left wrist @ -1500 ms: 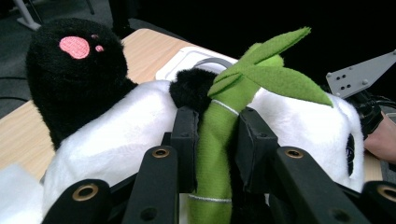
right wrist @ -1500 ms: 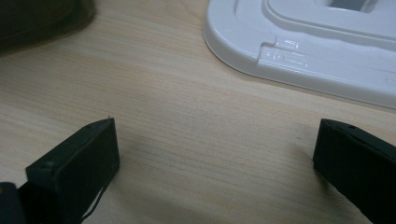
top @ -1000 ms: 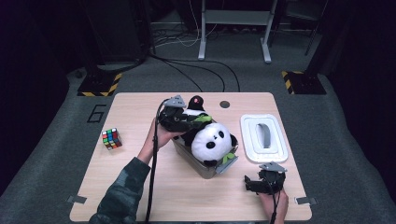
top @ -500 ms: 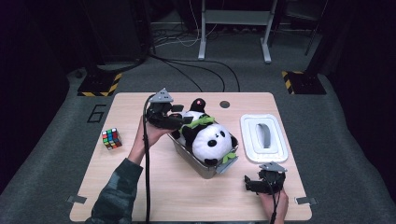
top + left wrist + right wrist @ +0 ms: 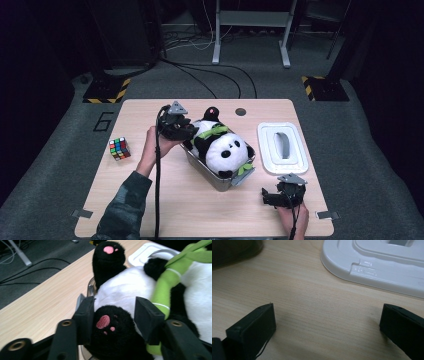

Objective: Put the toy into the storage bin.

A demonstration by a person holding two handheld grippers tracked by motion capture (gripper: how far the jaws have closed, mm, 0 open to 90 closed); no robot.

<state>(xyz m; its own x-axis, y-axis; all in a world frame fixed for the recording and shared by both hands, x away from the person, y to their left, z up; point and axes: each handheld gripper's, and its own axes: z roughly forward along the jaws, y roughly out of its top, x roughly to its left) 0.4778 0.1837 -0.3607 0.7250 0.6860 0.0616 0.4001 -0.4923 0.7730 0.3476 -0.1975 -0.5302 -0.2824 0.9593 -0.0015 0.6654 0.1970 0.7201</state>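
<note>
Light wooden table [image 5: 150, 200] in a dark room with cables on the floor: far left sits a rubik's cube [image 5: 119, 148]. Then the left gripper [image 5: 181, 131], jaws apart around a black paw [image 5: 110, 325] of the plush panda [image 5: 222, 148] that's lying in the metal tray [image 5: 210, 172] mid-table. Right of that there's a white lid [image 5: 282, 147], and the right gripper [image 5: 280, 196] rests near the front edge with jaws wide apart, nothing between them.

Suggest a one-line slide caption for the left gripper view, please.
Open left gripper straddling a black foot of the plush panda, which lies in a metal tray on the wooden table.
</note>
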